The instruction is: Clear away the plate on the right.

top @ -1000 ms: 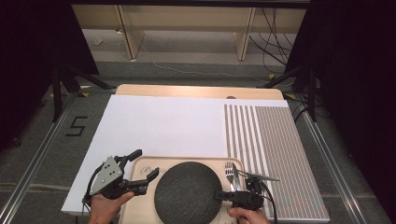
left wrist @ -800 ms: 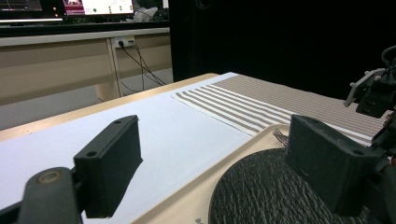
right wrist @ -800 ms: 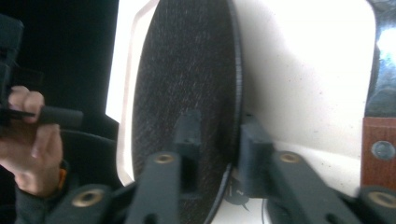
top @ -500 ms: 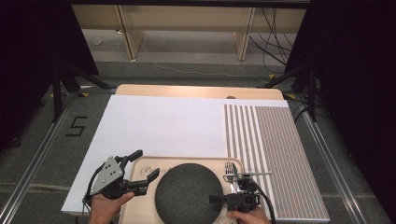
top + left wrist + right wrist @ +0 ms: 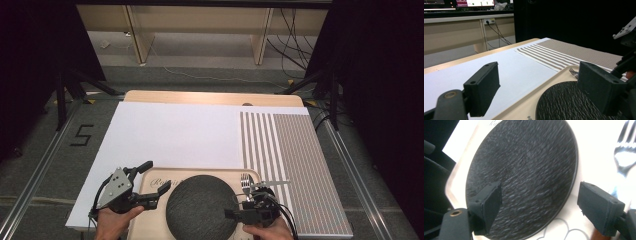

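The right gripper [image 5: 539, 202], jaws just opened and holding nothing, hovers over the dark plate [image 5: 524, 170]; the fork [image 5: 626, 152] lies just beside it.

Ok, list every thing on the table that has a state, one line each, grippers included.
Round black slate plate: flat on the tray, nothing on it.
Pale wooden tray: flat on the white sheet.
Silver metal fork: lying on the tray right of the plate, not held.
Left gripper: open, nothing between its fingers.
Right gripper: open above the plate, jaws have just been opening, nothing between them.
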Demonstrator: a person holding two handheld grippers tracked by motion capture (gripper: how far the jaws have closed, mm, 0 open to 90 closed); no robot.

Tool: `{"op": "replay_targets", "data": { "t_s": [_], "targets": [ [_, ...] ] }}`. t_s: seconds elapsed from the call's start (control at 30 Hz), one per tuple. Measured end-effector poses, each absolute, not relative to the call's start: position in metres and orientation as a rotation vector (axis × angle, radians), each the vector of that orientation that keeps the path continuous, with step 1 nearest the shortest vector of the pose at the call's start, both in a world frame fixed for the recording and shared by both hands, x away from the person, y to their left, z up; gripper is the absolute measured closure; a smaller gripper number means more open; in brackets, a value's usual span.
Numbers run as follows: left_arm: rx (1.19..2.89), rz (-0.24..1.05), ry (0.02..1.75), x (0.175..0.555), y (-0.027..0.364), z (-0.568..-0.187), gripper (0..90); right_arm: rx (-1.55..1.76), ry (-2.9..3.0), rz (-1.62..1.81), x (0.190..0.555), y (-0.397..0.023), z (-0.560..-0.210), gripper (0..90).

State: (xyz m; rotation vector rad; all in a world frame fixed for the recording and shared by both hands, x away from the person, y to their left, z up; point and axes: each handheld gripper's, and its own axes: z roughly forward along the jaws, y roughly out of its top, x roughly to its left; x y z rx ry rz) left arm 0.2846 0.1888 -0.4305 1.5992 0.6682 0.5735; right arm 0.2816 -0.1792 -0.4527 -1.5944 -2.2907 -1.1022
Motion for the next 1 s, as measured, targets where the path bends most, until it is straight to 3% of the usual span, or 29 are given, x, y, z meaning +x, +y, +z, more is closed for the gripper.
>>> {"op": "replay_targets", "data": {
  "t_s": [1.0],
  "targets": [
    [1.611, 0.565, 0.667, 0.284, 0.188, -0.432, 17.1, -1.554, -2.559, -1.674, 0.277, -0.206, -0.418, 16.3]
  ]
}}
